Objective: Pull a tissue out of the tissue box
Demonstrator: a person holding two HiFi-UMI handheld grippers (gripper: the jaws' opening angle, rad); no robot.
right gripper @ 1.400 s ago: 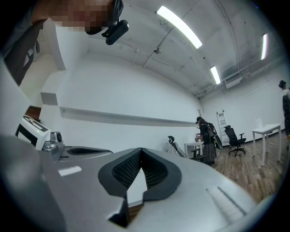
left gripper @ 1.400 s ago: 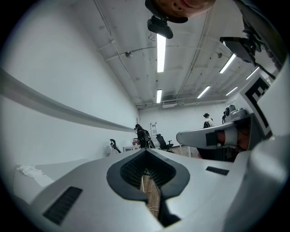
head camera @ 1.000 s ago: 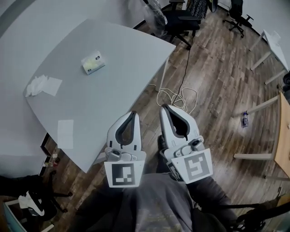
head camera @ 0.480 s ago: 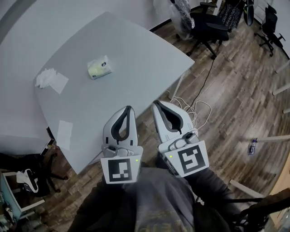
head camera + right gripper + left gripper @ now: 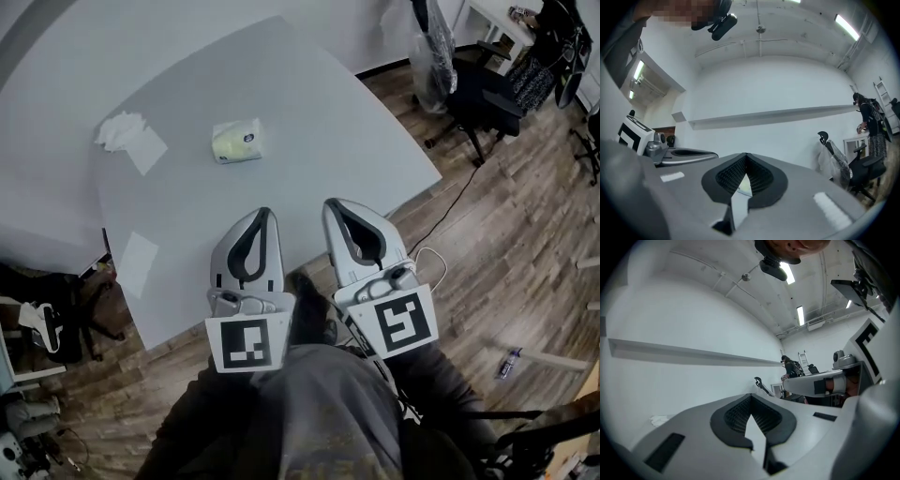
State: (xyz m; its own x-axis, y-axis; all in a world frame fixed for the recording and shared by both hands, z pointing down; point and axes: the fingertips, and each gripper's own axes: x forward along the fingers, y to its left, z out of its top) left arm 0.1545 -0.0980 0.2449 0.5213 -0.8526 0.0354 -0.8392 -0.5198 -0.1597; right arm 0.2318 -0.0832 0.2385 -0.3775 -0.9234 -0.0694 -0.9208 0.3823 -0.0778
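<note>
The left gripper (image 5: 263, 214) and right gripper (image 5: 334, 204) are squeezed closed, empty. The tissue box (image 5: 237, 141) at 11 o'clock looks light. Tissue tears easily; pinch gently on top.

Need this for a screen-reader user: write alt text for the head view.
The left gripper and right gripper, both shut and empty, are held side by side over the near edge of a grey table, well short of the pale yellow tissue box on it. Loose tissues lie left of the box, apart from it.
</note>
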